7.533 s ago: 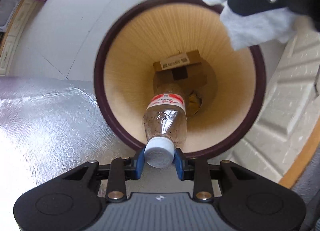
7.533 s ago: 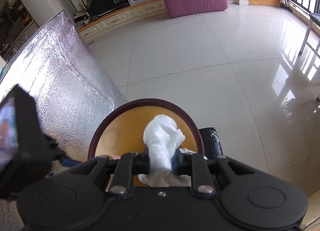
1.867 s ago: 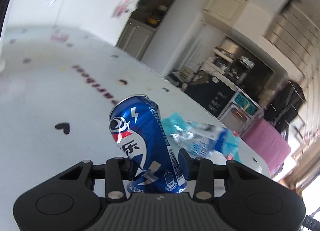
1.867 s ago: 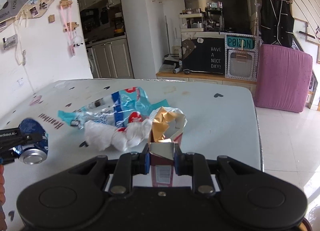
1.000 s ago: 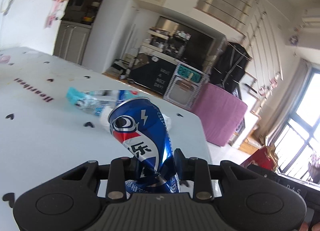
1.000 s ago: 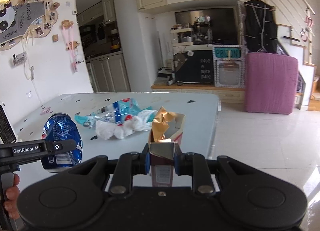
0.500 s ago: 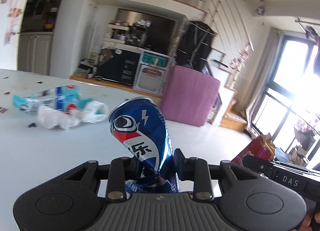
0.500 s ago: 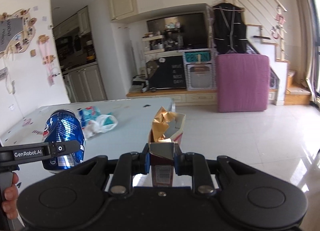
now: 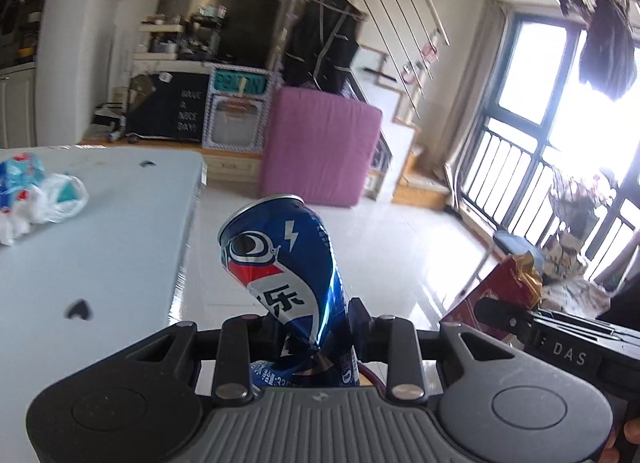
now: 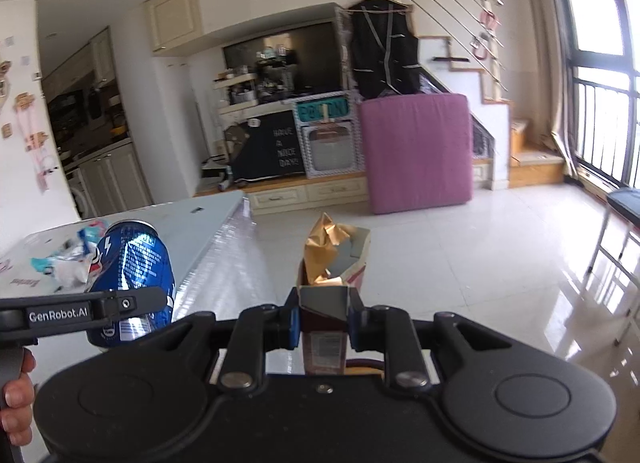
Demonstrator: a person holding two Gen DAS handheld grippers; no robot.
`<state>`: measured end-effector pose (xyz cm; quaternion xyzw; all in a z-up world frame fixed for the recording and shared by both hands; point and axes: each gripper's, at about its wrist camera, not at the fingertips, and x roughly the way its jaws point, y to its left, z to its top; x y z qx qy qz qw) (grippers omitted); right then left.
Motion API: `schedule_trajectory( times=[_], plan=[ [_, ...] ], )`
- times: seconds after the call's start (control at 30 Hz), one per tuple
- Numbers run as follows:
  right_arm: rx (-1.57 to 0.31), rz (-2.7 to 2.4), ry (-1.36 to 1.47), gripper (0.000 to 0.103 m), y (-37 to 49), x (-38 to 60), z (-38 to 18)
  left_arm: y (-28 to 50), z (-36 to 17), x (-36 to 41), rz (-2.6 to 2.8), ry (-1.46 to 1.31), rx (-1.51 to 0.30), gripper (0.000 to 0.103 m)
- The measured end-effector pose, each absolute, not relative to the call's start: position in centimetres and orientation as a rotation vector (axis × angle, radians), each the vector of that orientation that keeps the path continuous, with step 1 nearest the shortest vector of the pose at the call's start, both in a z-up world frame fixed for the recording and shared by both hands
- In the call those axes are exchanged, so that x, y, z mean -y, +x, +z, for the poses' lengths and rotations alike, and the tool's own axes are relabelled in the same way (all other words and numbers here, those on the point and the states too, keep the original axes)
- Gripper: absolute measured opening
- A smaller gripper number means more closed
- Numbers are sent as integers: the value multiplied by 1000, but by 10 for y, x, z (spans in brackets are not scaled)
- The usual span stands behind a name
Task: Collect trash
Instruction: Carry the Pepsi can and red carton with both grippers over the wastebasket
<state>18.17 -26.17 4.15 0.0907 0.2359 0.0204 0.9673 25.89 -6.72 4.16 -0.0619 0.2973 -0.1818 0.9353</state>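
Currently both grippers are loaded and held off the table, out over the floor side. My left gripper (image 9: 310, 329) has its jaws clamped on a dented blue soda can (image 9: 286, 275); the can is pinched near its lower end, creased where the fingers bite, and it leans to the left with its top rim tilted away from me. In the right wrist view the same can (image 10: 130, 281) shows at lower left, behind the left gripper's black finger bar.

My right gripper (image 10: 323, 323) has its jaws closed on a dark red carton (image 10: 326, 299) — torn open at the top, with crumpled gold foil (image 10: 326, 251) sticking up out of it. The carton stands roughly upright between the blue finger pads (image 10: 294, 323). From the left wrist view the carton (image 9: 494, 291) appears at right, just beside the left gripper, well above the tiled floor (image 9: 400, 255).

Remaining trash on the white table (image 9: 112, 231): a crumpled white plastic bag (image 9: 52, 199) touching a blue-and-white wrapper (image 9: 18, 175), both at the far left of the tabletop, well apart from either gripper. Small black heart marks dot the table surface.

Background — a pink mattress (image 10: 416, 151) leaning upright against the low cabinet, a black letter board (image 10: 276, 153) beside it, balcony windows (image 9: 560, 119) at right. Part of my hand (image 10: 16, 403) shows on the left handle.
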Motion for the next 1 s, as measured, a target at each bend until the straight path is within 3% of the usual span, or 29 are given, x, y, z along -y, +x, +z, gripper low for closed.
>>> schedule_trajectory(
  times=[0.57,0.73,1.0],
  plan=[
    [-665,-3,247,23,254,287,-63,349,-55,113,-403,-64,-857,33],
    [-796,-49,264,23,280,298,-103,367,-93,132,-472,-20,-966,33],
    [-860,-49,293,23,293,312,-127,380,-156,147,-548,-93,-1152,33]
  ],
)
